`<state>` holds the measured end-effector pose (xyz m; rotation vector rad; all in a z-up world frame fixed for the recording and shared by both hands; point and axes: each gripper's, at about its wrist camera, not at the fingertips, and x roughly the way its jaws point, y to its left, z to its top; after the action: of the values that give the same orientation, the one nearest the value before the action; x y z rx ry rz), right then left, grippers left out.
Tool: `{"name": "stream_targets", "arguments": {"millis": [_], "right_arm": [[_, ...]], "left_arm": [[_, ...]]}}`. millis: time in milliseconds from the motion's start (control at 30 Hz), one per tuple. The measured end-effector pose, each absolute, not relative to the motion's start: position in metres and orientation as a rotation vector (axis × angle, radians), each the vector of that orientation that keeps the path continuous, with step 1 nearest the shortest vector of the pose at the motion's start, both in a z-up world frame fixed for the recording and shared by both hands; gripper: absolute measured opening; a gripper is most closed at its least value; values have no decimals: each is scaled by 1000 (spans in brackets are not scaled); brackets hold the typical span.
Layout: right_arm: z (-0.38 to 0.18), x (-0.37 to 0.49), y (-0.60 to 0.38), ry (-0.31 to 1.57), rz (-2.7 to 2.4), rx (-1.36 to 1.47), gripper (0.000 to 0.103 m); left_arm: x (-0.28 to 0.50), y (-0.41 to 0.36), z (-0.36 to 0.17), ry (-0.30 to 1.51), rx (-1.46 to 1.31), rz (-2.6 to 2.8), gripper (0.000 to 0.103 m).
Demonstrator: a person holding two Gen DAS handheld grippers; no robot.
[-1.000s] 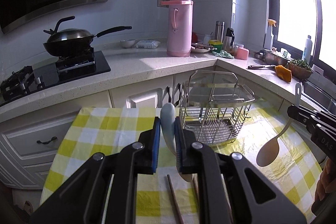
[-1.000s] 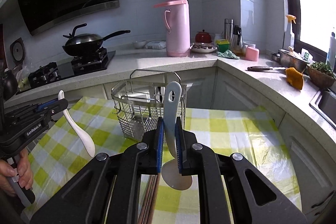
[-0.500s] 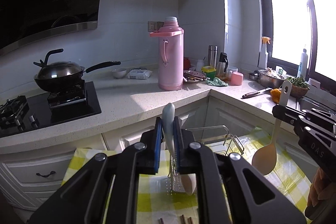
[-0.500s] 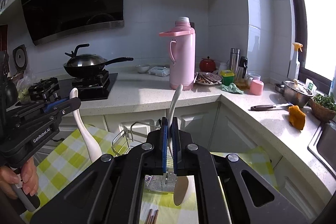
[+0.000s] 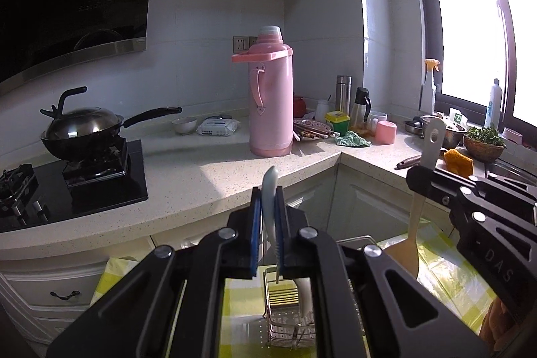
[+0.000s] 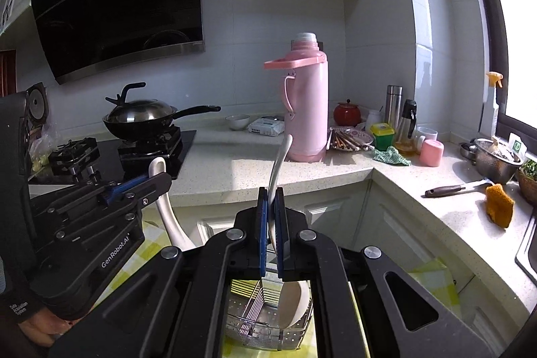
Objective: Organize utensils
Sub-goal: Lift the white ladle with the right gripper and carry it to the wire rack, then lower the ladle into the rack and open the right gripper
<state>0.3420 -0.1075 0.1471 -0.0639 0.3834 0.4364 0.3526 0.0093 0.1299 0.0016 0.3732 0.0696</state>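
Both spoons hang bowl-down over the wire utensil basket (image 5: 290,321) on the checked tablecloth (image 5: 446,277).

Risk: either bowl may catch the basket rim, or the spoons may collide.

The left gripper (image 5: 267,230) is clamped on the white spoon (image 5: 270,210), handle at 12 o'clock. The right gripper (image 6: 271,230) is clamped on the cream spoon (image 6: 294,301), handle at 12 o'clock.
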Motion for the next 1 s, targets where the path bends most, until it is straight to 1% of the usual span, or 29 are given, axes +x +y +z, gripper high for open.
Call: {"name": "stream_targets", "arguments": {"millis": [233, 400, 433, 500, 567, 633, 667, 700, 733, 767, 800, 867, 933, 1000], "right_arm": [[89, 375, -104, 490, 434, -38, 4], [60, 385, -106, 540, 424, -13, 5], [57, 385, -107, 545, 421, -13, 6], [52, 384, -108, 549, 416, -14, 7], [49, 385, -111, 551, 405, -13, 8], [48, 386, -116, 551, 386, -13, 13], [49, 386, -118, 549, 379, -11, 20], [50, 386, -121, 547, 379, -3, 29], [51, 385, -124, 544, 377, 3, 33], [52, 383, -126, 539, 373, 7, 42], [55, 381, -129, 531, 370, 12, 44], [62, 375, -133, 517, 365, 19, 44], [71, 367, -138, 499, 355, 24, 44], [81, 358, -145, 480, 344, 29, 44]], "left_arm": [[383, 20, 71, 451, -15, 67, 8], [391, 23, 45, 471, -10, 62, 8], [391, 23, 42, 468, -6, 65, 10], [387, 22, 37, 455, 3, 74, 11], [384, 21, 33, 447, 13, 86, 17], [381, 23, 31, 442, 12, 91, 24], [379, 23, 32, 440, 12, 96, 26], [377, 24, 33, 437, 13, 102, 32], [375, 24, 34, 431, 14, 108, 39], [373, 25, 36, 426, 15, 113, 42], [370, 25, 38, 422, 14, 117, 44], [366, 28, 43, 417, 9, 131, 45], [359, 33, 49, 412, -7, 146, 49], [350, 38, 55, 411, -22, 157, 49]]}}
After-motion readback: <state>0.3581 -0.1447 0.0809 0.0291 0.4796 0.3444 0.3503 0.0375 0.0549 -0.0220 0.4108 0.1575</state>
